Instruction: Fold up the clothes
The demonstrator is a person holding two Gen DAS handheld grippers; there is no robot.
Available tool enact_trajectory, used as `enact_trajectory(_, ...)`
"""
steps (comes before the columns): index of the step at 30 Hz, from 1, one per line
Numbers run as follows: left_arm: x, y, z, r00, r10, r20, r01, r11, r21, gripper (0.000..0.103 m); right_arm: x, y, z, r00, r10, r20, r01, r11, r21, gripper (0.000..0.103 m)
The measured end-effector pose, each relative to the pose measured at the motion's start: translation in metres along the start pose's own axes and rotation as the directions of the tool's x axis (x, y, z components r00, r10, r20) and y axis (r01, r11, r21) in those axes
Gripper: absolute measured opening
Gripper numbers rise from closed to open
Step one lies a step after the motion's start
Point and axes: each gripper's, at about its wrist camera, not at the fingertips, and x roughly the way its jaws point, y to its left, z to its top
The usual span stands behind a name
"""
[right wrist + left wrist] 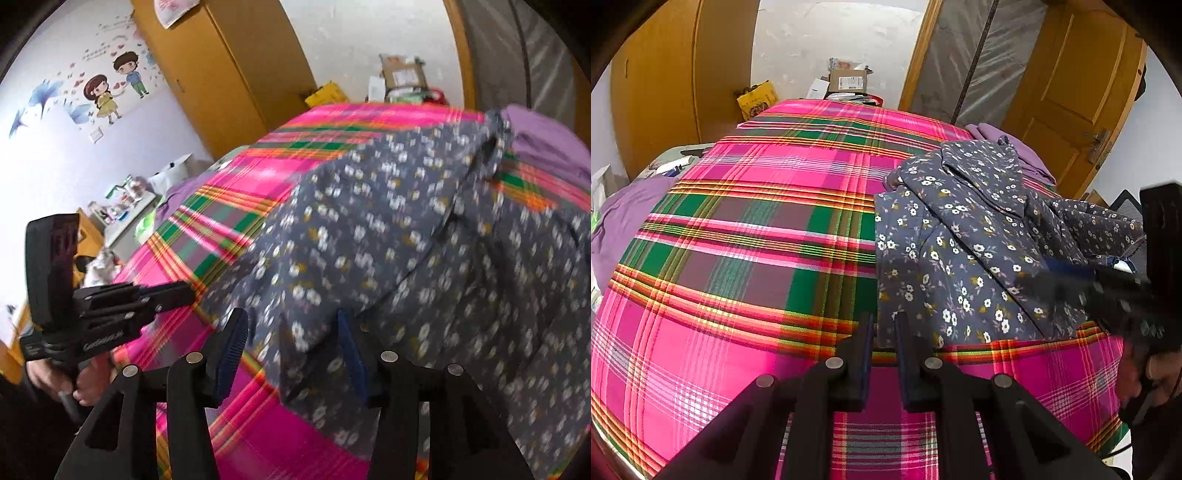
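Observation:
A grey-blue floral garment (960, 240) lies spread and rumpled on the right half of a pink and green plaid bed sheet (757, 240). My left gripper (885, 325) hovers at the garment's near left corner. Its fingers are open only by a narrow gap, and the cloth lies flat below them. From the right wrist view the left gripper (184, 291) points at the garment (406, 240) from its left edge. My right gripper (291, 332) is wide open over the garment's near hem, with cloth showing between the fingers. It appears blurred (1034, 280) in the left wrist view.
Purple cloth (1027, 147) lies at the bed's far right, and more (620, 221) hangs off the left side. Cardboard boxes (847, 79) are stacked beyond the bed's far end. A wooden door (1071, 92) is at right, and a cluttered side table (125, 206) at left.

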Motion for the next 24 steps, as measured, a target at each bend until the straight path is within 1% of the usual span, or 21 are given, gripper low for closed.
enact_trajectory(1, 0.000, 0.001, 0.000, 1.000, 0.000, 0.000, 0.000, 1.000, -0.003, 0.012, -0.003, -0.003, 0.007, 1.000, -0.017, 0.023, 0.017, 1.000, -0.009, 0.011)
enact_trajectory(2, 0.000, 0.001, 0.000, 1.000, 0.000, -0.001, 0.000, 1.000, -0.007, 0.012, -0.005, -0.006, 0.015, 0.998, -0.033, 0.046, 0.034, 0.999, -0.017, 0.006)
enact_trajectory(5, 0.001, 0.004, 0.001, 1.000, 0.002, 0.000, -0.002, 1.000, -0.016, 0.012, -0.014, -0.016, 0.037, 0.990, -0.082, 0.115, 0.087, 0.995, -0.040, 0.006)
enact_trajectory(7, 0.001, 0.005, 0.002, 1.000, 0.003, -0.001, -0.003, 1.000, -0.020, 0.012, -0.022, -0.024, 0.054, 0.978, -0.122, 0.168, 0.131, 0.990, -0.047, 0.006)
enact_trajectory(8, 0.001, 0.006, 0.002, 1.000, 0.003, 0.000, -0.003, 1.000, -0.021, 0.012, -0.031, -0.031, 0.066, 0.964, -0.161, 0.213, 0.172, 0.984, -0.039, 0.006)
enact_trajectory(9, 0.001, 0.007, 0.002, 1.000, 0.003, 0.000, -0.003, 1.000, -0.022, 0.012, -0.041, -0.040, 0.077, 0.944, -0.205, 0.260, 0.219, 0.975, -0.027, 0.004)
enact_trajectory(10, 0.001, 0.008, 0.002, 1.000, 0.003, 0.001, -0.003, 1.000, -0.023, 0.012, -0.051, -0.048, 0.087, 0.918, -0.257, 0.303, 0.273, 0.962, -0.009, 0.004)
enact_trajectory(12, 0.002, 0.009, 0.001, 1.000, 0.003, 0.001, -0.003, 1.000, -0.029, 0.012, -0.067, -0.069, 0.106, 0.854, -0.369, 0.367, 0.377, 0.925, 0.054, 0.004)
enact_trajectory(13, 0.002, 0.010, 0.002, 1.000, 0.002, 0.000, -0.002, 0.999, -0.034, 0.012, -0.072, -0.081, 0.113, 0.826, -0.424, 0.372, 0.423, 0.902, 0.087, 0.005)
enact_trajectory(14, 0.003, 0.011, 0.002, 1.000, 0.002, -0.001, -0.002, 0.999, -0.036, 0.012, -0.075, -0.092, 0.117, 0.803, -0.477, 0.358, 0.468, 0.876, 0.118, 0.008)
enact_trajectory(15, 0.003, 0.012, 0.002, 1.000, 0.003, 0.000, -0.003, 0.999, -0.038, 0.012, -0.076, -0.100, 0.119, 0.796, -0.505, 0.334, 0.485, 0.862, 0.148, 0.011)
enact_trajectory(16, 0.003, 0.013, 0.002, 1.000, 0.003, 0.001, -0.003, 0.999, -0.041, 0.012, -0.076, -0.102, 0.116, 0.810, -0.492, 0.321, 0.466, 0.871, 0.158, 0.012)
enact_trajectory(17, 0.003, 0.013, 0.002, 1.000, 0.003, 0.002, -0.003, 0.999, -0.042, 0.012, -0.076, -0.100, 0.111, 0.829, -0.459, 0.320, 0.433, 0.888, 0.154, 0.018)
enact_trajectory(18, 0.004, 0.014, 0.002, 1.000, 0.004, 0.000, -0.004, 0.999, -0.044, 0.012, -0.073, -0.093, 0.103, 0.851, -0.421, 0.314, 0.404, 0.907, 0.121, 0.033)
enact_trajectory(19, 0.007, 0.015, 0.002, 1.000, 0.003, -0.007, -0.003, 0.999, -0.046, 0.012, -0.063, -0.077, 0.093, 0.882, -0.371, 0.292, 0.374, 0.926, 0.046, 0.040)
enact_trajectory(20, 0.009, 0.015, 0.001, 1.000, 0.000, -0.015, 0.000, 0.999, -0.045, 0.012, -0.052, -0.060, 0.082, 0.911, -0.323, 0.257, 0.344, 0.938, -0.037, 0.042)
enact_trajectory(22, 0.015, 0.013, 0.001, 0.999, -0.009, -0.039, 0.007, 0.999, -0.042, 0.012, -0.034, -0.035, 0.066, 0.947, -0.255, 0.195, 0.286, 0.946, -0.153, 0.043)
enact_trajectory(23, 0.017, 0.012, 0.000, 0.999, -0.011, -0.044, 0.009, 0.999, -0.040, 0.012, -0.023, -0.019, 0.056, 0.961, -0.224, 0.165, 0.257, 0.942, -0.218, 0.045)
enact_trajectory(24, 0.017, 0.010, 0.000, 0.999, -0.015, -0.045, 0.014, 0.999, -0.036, 0.012, -0.016, -0.006, 0.048, 0.965, -0.213, 0.150, 0.247, 0.932, -0.266, 0.047)
